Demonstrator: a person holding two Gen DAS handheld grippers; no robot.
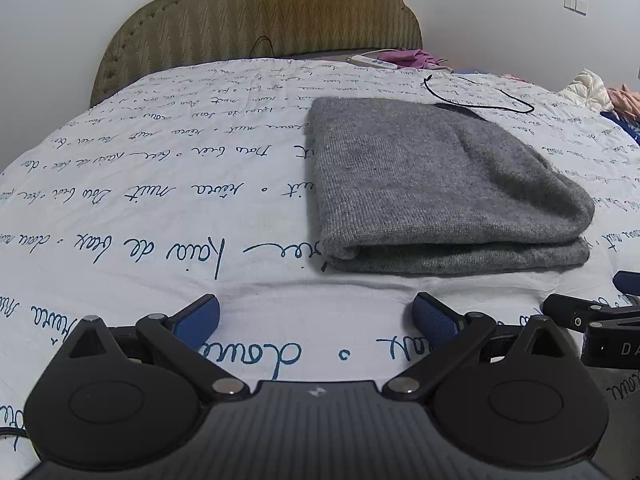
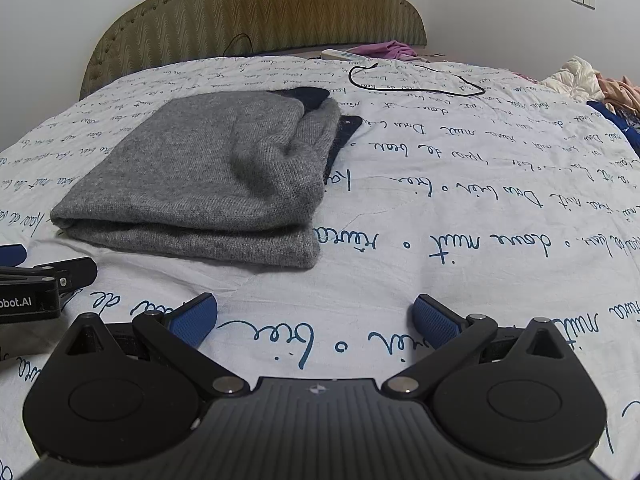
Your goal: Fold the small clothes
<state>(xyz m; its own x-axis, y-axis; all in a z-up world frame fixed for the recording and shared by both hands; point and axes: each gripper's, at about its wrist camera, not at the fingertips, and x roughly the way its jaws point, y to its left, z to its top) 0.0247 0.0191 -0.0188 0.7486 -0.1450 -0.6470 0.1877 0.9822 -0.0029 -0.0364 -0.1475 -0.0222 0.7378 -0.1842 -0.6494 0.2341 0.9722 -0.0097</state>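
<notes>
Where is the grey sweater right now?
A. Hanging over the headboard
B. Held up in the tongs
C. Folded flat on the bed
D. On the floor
C: the sweater lies folded on the bed, clear of both open tongs.

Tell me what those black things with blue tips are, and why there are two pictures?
They are two claws a person holds, one in each hand. Each carries a camera looking along its fingers, so you get two pictures. The left claw and the right claw are both wide open and hold nothing. In front of them a folded grey sweater lies on a bed sheet printed with blue handwriting. Farther back lie a thin black cable and a brown headboard.
</notes>
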